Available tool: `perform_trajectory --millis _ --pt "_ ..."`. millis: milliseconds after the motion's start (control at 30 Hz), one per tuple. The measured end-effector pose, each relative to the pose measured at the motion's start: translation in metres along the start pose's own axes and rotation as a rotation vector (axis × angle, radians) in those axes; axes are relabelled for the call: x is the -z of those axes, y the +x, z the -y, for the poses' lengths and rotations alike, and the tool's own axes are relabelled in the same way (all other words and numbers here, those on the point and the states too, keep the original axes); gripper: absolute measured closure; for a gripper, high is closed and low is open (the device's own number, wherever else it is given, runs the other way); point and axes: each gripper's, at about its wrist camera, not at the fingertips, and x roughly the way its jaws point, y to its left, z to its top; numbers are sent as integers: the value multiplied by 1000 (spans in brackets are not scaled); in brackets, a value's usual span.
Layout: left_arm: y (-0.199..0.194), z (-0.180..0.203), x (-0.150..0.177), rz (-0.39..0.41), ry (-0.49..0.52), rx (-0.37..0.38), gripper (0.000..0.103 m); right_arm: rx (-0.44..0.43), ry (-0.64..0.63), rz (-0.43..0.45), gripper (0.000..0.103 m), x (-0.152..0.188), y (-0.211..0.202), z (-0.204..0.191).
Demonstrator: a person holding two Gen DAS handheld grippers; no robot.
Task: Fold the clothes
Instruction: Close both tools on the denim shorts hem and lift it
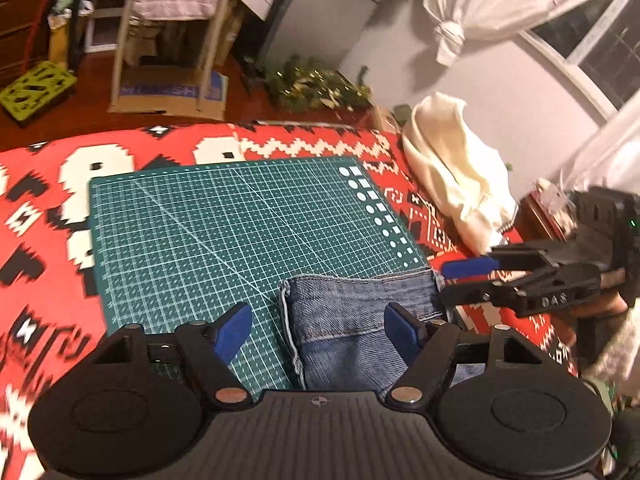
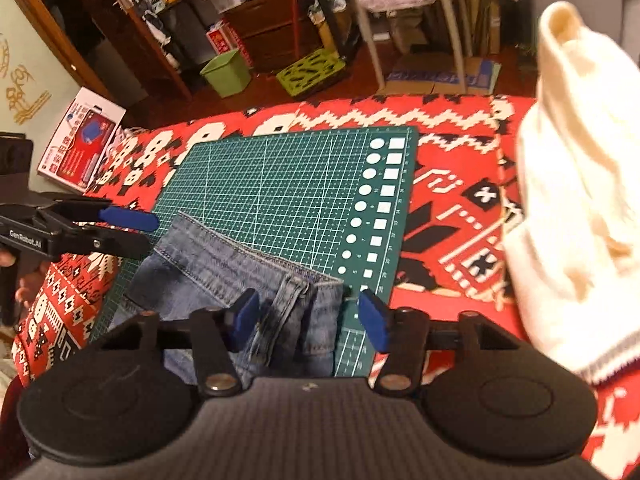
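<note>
Folded jeans [image 1: 360, 320] at 6 o'clock on green cutting mat [image 1: 224, 220], hem at mat's right edge. Left gripper [image 1: 318, 330] and right gripper [image 2: 306, 318] both spread wide, holding nothing. Bare mat toward 12; cream sweater [image 2: 572, 184] at 3.

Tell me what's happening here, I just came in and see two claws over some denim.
A person is folding clothes with a claw in each hand. The jeans lie on the green cutting mat, which sits on a red patterned blanket. The left claw and the right claw are both open above the denim, gripping nothing. A cream sweater waits to the right.
</note>
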Motion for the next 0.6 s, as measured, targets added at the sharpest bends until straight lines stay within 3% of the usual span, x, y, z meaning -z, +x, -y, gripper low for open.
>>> perform_trajectory --millis 67,167,233,333,433,600 --pt "8 -7 -2 -29 -19 26 34 -17 -6 -17 55 -3 7 3" --pt "19 -15 -3 -74 -41 80 49 -40 -20 -37 62 -6 15 6" --pt "25 -17 -1 -90 -31 100 67 -47 -28 -44 69 -8 18 6" --pt "32 -22 0 -86 -46 125 85 -61 -38 -49 77 -9 18 6" --pt "33 -28 0 -76 -61 143 89 -56 -57 -38 82 -10 18 3" --pt "26 -25 -11 -47 1 113 90 -41 -84 -26 84 -22 20 -4"
